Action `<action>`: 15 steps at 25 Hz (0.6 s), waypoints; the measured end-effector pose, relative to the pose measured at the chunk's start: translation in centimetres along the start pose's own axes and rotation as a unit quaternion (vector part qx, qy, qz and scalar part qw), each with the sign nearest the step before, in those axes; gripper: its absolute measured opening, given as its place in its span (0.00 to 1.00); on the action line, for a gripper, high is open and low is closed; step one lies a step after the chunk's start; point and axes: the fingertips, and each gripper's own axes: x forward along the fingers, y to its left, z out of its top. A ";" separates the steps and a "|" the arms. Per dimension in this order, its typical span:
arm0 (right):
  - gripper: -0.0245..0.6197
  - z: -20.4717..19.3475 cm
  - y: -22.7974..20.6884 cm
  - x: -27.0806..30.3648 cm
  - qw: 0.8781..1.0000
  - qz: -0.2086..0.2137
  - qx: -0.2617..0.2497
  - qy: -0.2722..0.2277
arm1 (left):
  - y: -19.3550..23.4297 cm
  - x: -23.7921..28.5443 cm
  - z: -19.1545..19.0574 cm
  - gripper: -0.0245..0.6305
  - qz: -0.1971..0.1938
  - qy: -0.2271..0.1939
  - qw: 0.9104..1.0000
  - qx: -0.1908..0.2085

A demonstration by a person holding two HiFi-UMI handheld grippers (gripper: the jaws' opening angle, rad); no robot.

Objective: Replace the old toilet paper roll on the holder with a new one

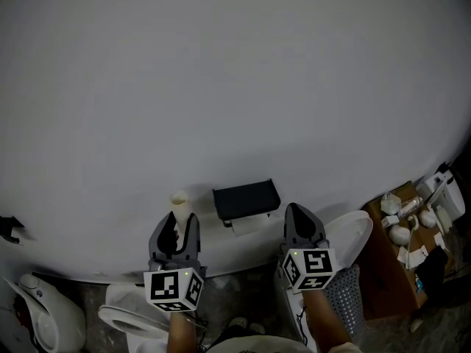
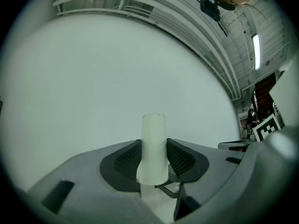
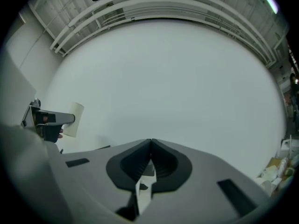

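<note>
While the white wall (image 1: pixel 235 87) fills most of the head view, a black holder (image 1: pixel 246 199) is mounted low on it, with a pale strip of paper (image 1: pixel 249 226) just under its lower edge. Left gripper (image 1: pixel 178 230) sits left of the holder, its fingers held partly apart and clamped on a bare cardboard tube (image 2: pixel 153 146), which stands upright and sticks out above them. Right gripper (image 3: pixel 151 143) sits right of the holder, fingers pressed fully together, nothing between them.
</note>
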 end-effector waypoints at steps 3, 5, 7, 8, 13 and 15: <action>0.02 0.3 -0.1 0.0 1.000 -0.001 0.002 -0.003 | 0.1 0.1 -0.1 0.30 0.000 0.001 1.000 0.000; 0.02 0.4 -0.2 0.1 1.000 -0.003 -0.002 -0.005 | 0.1 0.3 -0.2 0.30 0.000 0.002 1.000 0.000; 0.02 0.5 -0.1 0.1 1.000 -0.004 -0.008 -0.007 | 0.0 0.4 -0.3 0.30 -0.001 0.003 1.000 0.001; 0.02 0.6 -0.1 0.1 1.000 -0.004 -0.010 -0.007 | 0.0 0.4 -0.3 0.30 -0.001 0.004 1.000 0.001; 0.02 0.7 0.0 0.2 1.000 -0.002 -0.012 -0.009 | 0.0 0.8 -0.3 0.30 -0.005 0.003 1.000 0.005; 0.02 0.9 0.0 0.2 1.000 -0.002 -0.017 -0.011 | 0.0 0.9 -0.2 0.30 -0.005 0.002 1.000 0.007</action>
